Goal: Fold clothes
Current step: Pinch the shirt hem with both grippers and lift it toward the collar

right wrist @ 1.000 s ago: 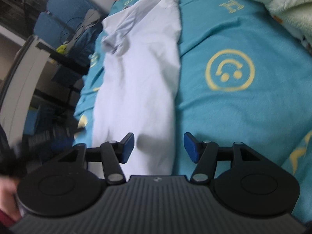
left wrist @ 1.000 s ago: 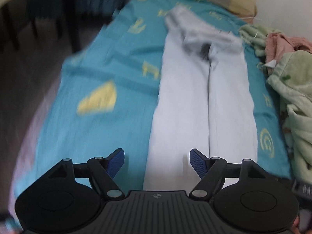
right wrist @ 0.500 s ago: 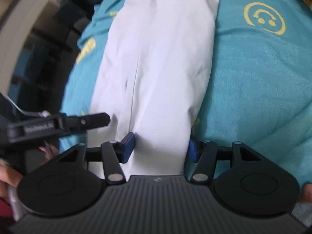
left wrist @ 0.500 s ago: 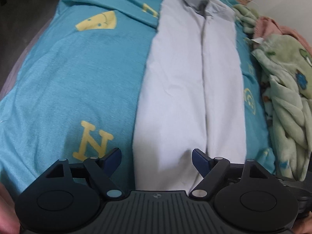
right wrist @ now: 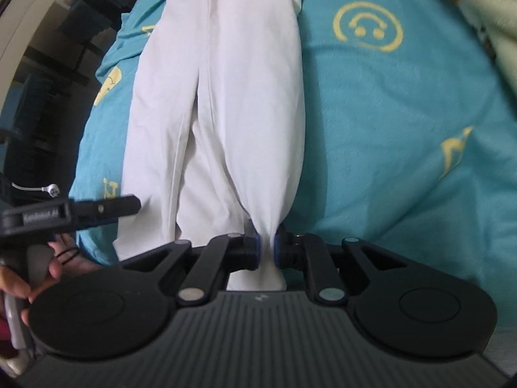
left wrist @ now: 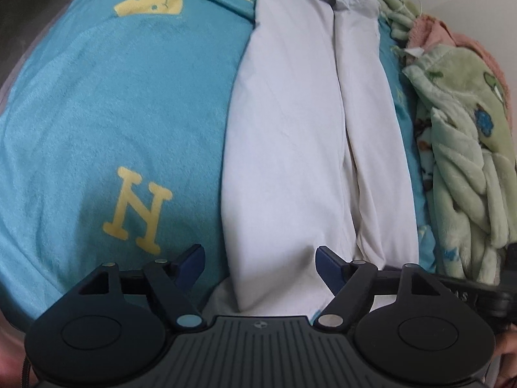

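A white garment lies stretched lengthwise on the teal bed cover, folded into a long strip with a seam down its middle; it also shows in the right wrist view. My left gripper is open, its blue fingers straddling the garment's near left hem. My right gripper is shut on the garment's near right hem, which bunches between the pads. The left gripper's body shows at the left of the right wrist view.
The teal bed cover has yellow letters and smiley prints. A pile of green and pink fleece blankets lies along the right of the bed. Dark furniture and a chair stand beyond the bed's left side.
Both grippers have come down to the garment's near hem. The right gripper has closed on the right part of the hem. The left gripper stays open.
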### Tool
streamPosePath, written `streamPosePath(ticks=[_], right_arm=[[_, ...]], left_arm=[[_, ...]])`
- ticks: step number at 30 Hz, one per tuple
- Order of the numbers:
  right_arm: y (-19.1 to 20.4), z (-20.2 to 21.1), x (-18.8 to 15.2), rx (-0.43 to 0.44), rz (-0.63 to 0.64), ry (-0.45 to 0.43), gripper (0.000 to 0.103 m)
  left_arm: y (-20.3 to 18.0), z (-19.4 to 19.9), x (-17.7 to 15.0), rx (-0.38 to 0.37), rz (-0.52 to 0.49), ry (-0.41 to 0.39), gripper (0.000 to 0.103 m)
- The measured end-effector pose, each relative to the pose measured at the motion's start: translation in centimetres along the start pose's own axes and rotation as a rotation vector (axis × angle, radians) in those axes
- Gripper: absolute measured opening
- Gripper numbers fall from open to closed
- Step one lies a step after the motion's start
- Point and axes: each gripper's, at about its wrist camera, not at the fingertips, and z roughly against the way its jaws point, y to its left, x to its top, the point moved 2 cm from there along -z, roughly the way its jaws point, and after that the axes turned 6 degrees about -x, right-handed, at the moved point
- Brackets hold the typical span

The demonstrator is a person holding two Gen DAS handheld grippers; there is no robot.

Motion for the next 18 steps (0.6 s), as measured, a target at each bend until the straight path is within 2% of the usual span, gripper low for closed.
streamPosePath(ticks=[2, 4, 6, 7, 8, 9, 10, 11, 13, 18], right_arm=[[0.2, -0.7, 0.1, 0.005, 0.001, 0.033, 0.016], [0.4, -1.1, -0.1, 0.024, 0.007, 0.067, 0.025], [1.0, -1.5, -0.4, 0.036, 0.04, 0.09, 0.028], [1.3, -1.5, -0.6, 0.035, 0.063, 0.095, 0.029], [1.9, -1.6, -0.7, 0.026, 0.099, 0.091, 0.029], [2.4, -1.6, -0.8, 0.017, 0.136, 0.088, 0.029], [3.0, -1.6, -0.9, 0.008, 0.171, 0.083, 0.029], [3.2, -1.5, -1.1, 0.0, 0.193, 0.073, 0.027], [3.5, -0.9, -1.2, -0.003, 0.218, 0.048, 0.012], [1.8, 3.0, 0.3, 0.067, 0.129, -0.09, 0.01]], left_arm=[[-0.5, -0.2, -0.5, 0.015, -0.038, 0.02, 0.078], [-1.1, -0.5, -1.0, 0.024, -0.078, 0.048, 0.077], [-1.8, -0.8, -1.2, 0.037, -0.118, 0.074, 0.068], [-2.1, -0.9, -1.3, 0.047, -0.14, 0.086, 0.061], [-2.4, -1.0, -1.3, 0.057, -0.155, 0.098, 0.046], [-2.4, -1.0, -1.3, 0.064, -0.154, 0.106, 0.038], [-2.2, -0.8, -1.3, 0.062, -0.147, 0.112, 0.018], [-2.0, -0.5, -1.2, 0.046, -0.13, 0.111, 0.006], [-1.8, 1.0, -1.0, 0.005, -0.107, 0.07, 0.005], [-1.6, 7.4, 0.0, -0.114, -0.043, -0.119, 0.005]])
